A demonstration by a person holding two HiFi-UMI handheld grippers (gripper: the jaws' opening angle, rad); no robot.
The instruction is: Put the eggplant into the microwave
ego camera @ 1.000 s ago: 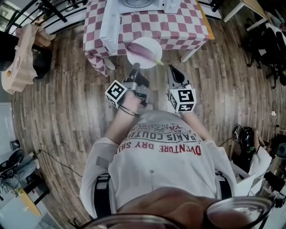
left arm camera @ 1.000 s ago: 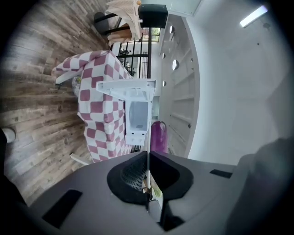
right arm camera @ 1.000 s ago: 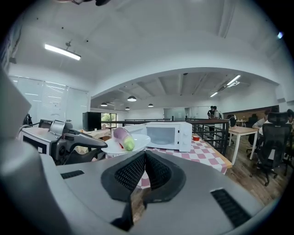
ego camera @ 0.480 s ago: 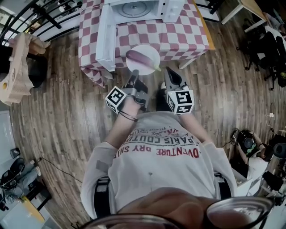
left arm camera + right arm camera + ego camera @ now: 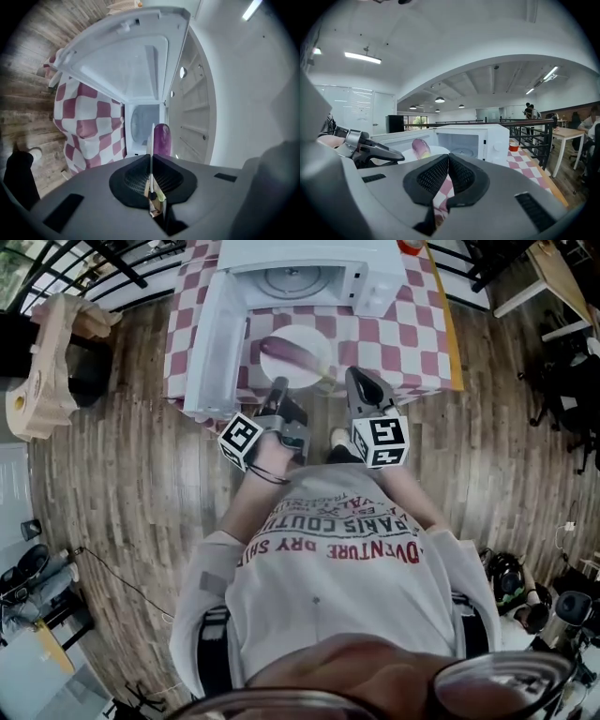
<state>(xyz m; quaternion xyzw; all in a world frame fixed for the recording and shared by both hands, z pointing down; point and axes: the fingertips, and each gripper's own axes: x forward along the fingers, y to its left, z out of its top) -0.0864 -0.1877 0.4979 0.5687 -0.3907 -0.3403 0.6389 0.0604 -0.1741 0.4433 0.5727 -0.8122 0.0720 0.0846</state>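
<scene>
The left claw (image 5: 279, 385) is clamped shut on the near rim of a white plate (image 5: 300, 336), and the eggplant (image 5: 292, 354) lies across that plate. A second ago the plate hung at the near edge of the checked table (image 5: 403, 343). Now it sits over the table, with the microwave (image 5: 375, 282) just beyond it at 12 o'clock. The microwave's mouth faces the plate, and its door (image 5: 211, 343) is swung wide at the plate's 9 o'clock. The right claw (image 5: 361, 381) has come forward too and now hovers at the plate's 4 o'clock. Its tips are together with nothing between them. More of the microwave shows in the head view than before.
</scene>
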